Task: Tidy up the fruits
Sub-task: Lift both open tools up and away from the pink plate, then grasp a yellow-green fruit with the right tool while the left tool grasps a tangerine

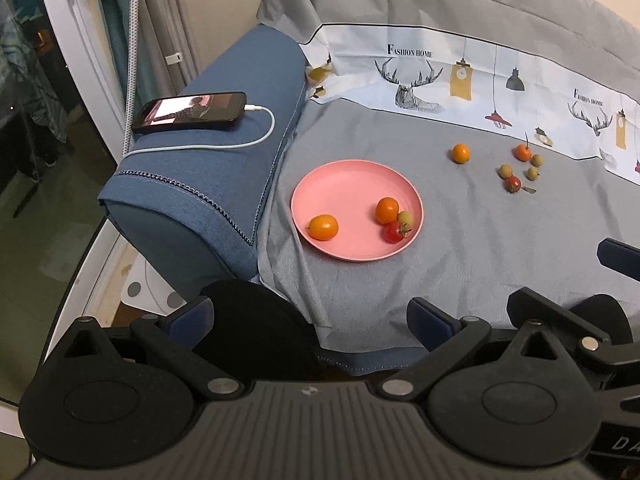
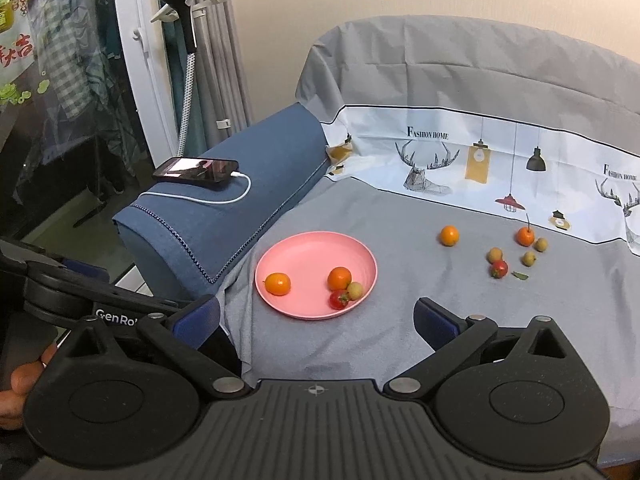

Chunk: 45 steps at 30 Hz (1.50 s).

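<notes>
Both grippers, left (image 1: 310, 318) and right (image 2: 316, 318), hang empty at the sofa's near edge, fingers spread wide. The plate (image 2: 312, 248) holds four fruits; six more (image 2: 496, 256) lie loose toward the far right. Reach the right one over, straddle one small fruit squarely, and close gently, since round ones roll.

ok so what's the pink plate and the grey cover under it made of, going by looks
The pink plate looks like matte plastic, maybe a wheat-straw type: even colour, dull sheen, thin moulded rim. The grey cover looks like soft woven fabric, since it wrinkles and folds near the blue armrest.
</notes>
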### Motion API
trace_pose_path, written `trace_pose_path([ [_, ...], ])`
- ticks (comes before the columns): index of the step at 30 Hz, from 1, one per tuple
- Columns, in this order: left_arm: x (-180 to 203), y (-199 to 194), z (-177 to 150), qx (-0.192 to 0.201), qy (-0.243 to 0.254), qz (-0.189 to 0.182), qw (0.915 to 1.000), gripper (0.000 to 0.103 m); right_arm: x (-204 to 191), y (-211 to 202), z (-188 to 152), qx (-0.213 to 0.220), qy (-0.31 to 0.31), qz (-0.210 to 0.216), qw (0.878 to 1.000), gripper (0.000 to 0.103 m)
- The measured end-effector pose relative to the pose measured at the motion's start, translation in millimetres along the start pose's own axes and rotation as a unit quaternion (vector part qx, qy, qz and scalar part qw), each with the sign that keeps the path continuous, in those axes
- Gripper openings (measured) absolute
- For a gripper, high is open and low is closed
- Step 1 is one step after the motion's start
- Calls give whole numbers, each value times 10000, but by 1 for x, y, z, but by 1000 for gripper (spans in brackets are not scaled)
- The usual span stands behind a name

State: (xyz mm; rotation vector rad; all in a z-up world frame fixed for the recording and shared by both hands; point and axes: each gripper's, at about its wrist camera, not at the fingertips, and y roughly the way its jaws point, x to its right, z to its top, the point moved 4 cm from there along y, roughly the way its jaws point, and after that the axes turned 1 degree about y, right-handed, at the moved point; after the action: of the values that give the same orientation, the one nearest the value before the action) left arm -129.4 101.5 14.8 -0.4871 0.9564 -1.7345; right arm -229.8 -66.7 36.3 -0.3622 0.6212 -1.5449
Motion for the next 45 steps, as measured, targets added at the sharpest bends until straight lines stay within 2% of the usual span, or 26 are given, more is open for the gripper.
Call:
trace_pose_path([
  [11, -1, 16, 0, -217, -26, -35, 9998, 103, 5, 9, -1, -117, 135, -6, 9998, 102],
  [18, 3, 32, 4, -398, 46, 18, 9992, 103, 23, 23, -4, -257, 415, -51, 9988, 102],
  [23, 13, 44, 14, -485, 150, 24, 9987, 103, 46, 32, -5, -238, 742, -229, 9967, 102],
  [30, 45, 63, 43, -550, 330, -162, 9978, 103, 98, 41, -3, -131, 1254, -724, 9894, 102],
  [38, 106, 101, 85, -661, 496, -609, 9947, 103, 172, 58, -5, -54, 1560, -1558, 9754, 102],
  [43, 144, 136, 121, -532, 594, -765, 9939, 103, 226, 88, -1, -5, 1725, -2085, 9627, 102],
  [45, 156, 157, 138, -471, 580, -694, 9948, 103, 246, 105, 0, -29, 1787, -2202, 9589, 102],
])
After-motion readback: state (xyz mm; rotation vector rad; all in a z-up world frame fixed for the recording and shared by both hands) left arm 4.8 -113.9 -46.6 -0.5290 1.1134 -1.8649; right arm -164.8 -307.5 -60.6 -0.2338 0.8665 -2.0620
